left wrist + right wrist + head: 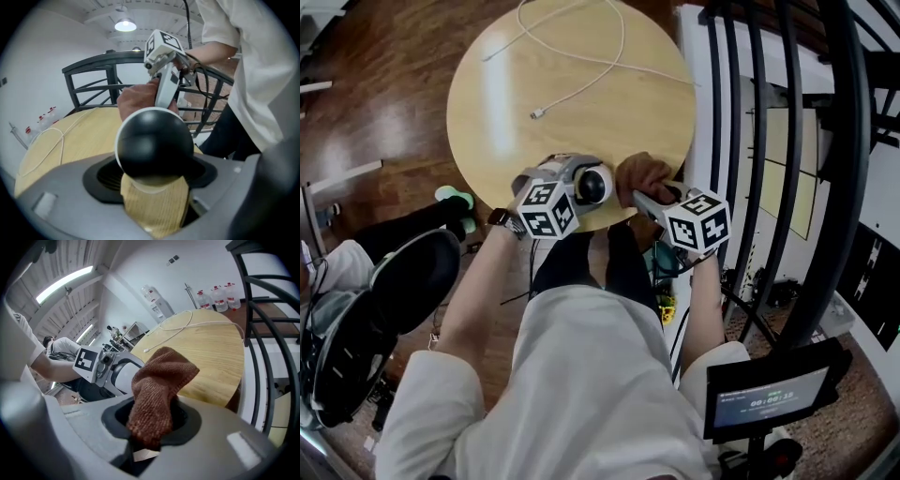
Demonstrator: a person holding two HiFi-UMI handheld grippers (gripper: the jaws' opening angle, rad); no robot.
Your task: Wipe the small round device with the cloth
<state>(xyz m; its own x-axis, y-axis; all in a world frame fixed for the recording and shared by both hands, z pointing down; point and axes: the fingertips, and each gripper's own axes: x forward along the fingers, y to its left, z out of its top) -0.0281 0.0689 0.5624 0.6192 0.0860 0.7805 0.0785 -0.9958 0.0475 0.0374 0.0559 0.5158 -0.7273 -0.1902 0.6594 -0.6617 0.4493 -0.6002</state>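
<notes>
Small round device (154,143): black dome face, white rim, pinched in your left gripper (577,185). The jaws are spread wide around its body and press on it. It's up off the table (506,103), over the near edge, with the dark face turned toward the other tool. My read: you hold it that way so the face is open for the wipe.

Your right gripper (649,195) is clamped on the cloth (157,390), brown knit, with 1 bunched fold sticking out past the jaws like a pad. That loose end is likely what does the rubbing. In the head view cloth and device sit just beside each other; can't tell if they touch.

Judgement: the wipe is about to begin or just under way. Next you need the cloth end pressed on the dome and swept across while the left holds firm. Risk: the smooth round body could slip or roll in that wide grip.

Containers: none on the table, only 1 white cable (581,58) lying loose, well apart from the tools. The right gripper view shows several water jugs (216,295) beyond the far table edge; contents too small to tell.
</notes>
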